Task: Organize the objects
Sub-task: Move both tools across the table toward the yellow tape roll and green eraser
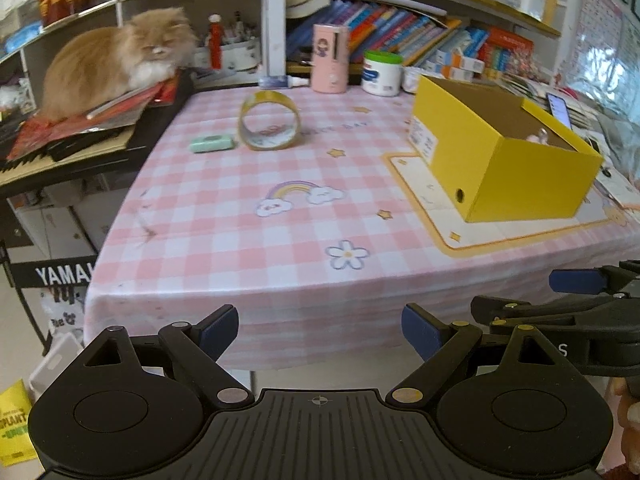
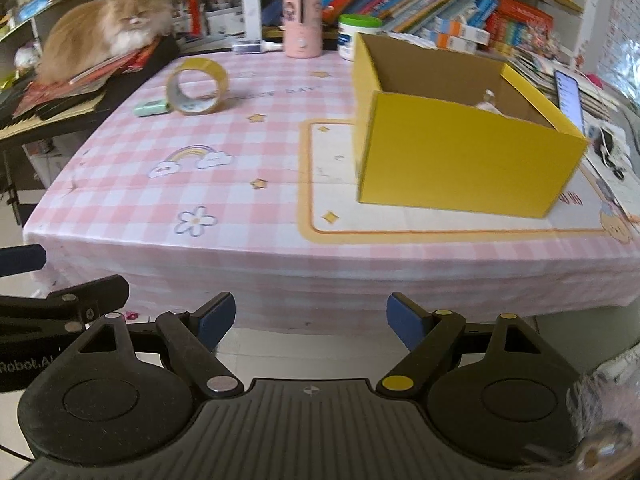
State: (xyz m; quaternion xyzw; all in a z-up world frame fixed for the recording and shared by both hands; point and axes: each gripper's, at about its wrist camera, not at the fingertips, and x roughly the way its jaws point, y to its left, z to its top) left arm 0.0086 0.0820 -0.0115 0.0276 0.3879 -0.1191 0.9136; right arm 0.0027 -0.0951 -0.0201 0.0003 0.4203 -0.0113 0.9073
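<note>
A: Item one, the tape roll (image 1: 269,120). Where is it?

B: On the table (image 1: 280,232), toward the far left corner, standing on its edge with the hole facing the cameras. Item two, a mint eraser (image 1: 211,143), lies flat just beside the roll on its left. Whether they touch I cannot tell.

A: Destination?

B: Most likely the yellow box (image 2: 460,152), lid off and open upward, on a cream mat (image 2: 332,184) toward the right side of the table. Something small and pale shows inside at the far wall, too small to name. I judge the box is set open so loose items can be dropped straight in.

A: Other stock along the far edge?

B: A pink cylinder (image 1: 329,58), a white jar with a green lid (image 1: 382,73), and a small tube lying on its side. Behind them, shelves of books. A cat (image 1: 116,56) sits on a stack of papers left of the table, off it.

A: Tools?

B: The left gripper (image 1: 320,332) hangs short of the near edge, jaws wide apart, nothing between them and nothing touched. The right gripper (image 2: 310,322) is likewise wide and empty, short of the near edge and close beside the left one. Both point down toward the tabletop.

A: Reading?

B: Both stand ready for a pickup. The roll and eraser are well away across the table, so a reach comes first.
</note>
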